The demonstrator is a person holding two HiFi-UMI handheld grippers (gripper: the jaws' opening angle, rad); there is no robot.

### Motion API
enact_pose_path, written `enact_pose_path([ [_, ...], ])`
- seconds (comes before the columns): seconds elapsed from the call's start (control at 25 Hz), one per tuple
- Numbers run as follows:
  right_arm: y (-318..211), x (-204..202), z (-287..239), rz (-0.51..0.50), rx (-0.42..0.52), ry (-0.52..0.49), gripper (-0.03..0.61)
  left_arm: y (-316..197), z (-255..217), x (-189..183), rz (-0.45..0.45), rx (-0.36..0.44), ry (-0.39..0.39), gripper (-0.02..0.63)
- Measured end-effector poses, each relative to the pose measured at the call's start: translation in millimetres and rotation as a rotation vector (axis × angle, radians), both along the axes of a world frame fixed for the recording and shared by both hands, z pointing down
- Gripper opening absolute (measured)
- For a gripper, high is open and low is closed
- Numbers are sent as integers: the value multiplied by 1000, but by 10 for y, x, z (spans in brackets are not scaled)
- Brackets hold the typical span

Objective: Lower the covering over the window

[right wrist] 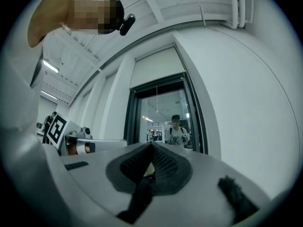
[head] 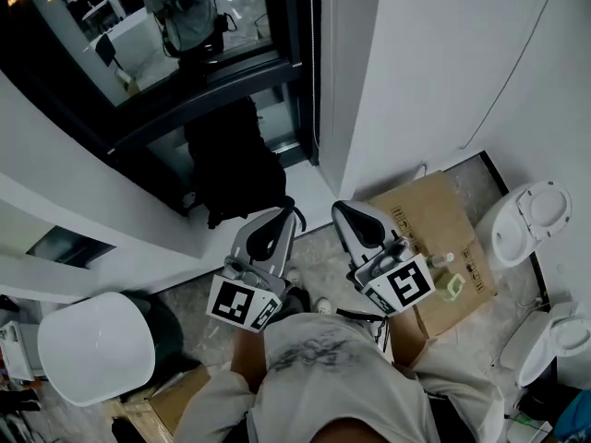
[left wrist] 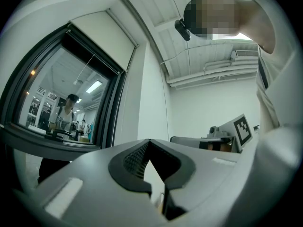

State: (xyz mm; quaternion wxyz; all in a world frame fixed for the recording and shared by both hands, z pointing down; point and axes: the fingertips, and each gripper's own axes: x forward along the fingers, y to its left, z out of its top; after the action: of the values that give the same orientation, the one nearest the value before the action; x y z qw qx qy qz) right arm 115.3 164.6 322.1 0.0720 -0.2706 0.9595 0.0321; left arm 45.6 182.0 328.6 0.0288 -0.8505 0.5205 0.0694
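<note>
The window (head: 157,35) has a dark frame and stands ahead of me at the upper left of the head view. Its white covering (left wrist: 106,37) is rolled down only a short way over the top of the glass, and shows again in the right gripper view as a pale panel (right wrist: 158,65). A thin cord (right wrist: 156,98) hangs down in front of the glass. My left gripper (head: 282,213) and right gripper (head: 343,209) are side by side in front of my body, well short of the window. Both are shut with nothing between their jaws, which meet at the tips (left wrist: 149,141) (right wrist: 152,144).
A black bag (head: 231,169) leans under the window sill. On the floor at the right lies a cardboard box (head: 434,229) with a green object (head: 450,287) on it, beside white fixtures (head: 531,220). A white round seat (head: 97,344) is at lower left. A person (left wrist: 66,110) stands behind the glass.
</note>
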Motion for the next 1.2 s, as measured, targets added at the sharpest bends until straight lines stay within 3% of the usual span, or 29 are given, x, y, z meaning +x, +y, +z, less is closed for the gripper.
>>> enact_pose_path([
  [1.2,-1214,-1015,26,125,-20,54,15,-1276,60,-1002,119,-11,24,0],
])
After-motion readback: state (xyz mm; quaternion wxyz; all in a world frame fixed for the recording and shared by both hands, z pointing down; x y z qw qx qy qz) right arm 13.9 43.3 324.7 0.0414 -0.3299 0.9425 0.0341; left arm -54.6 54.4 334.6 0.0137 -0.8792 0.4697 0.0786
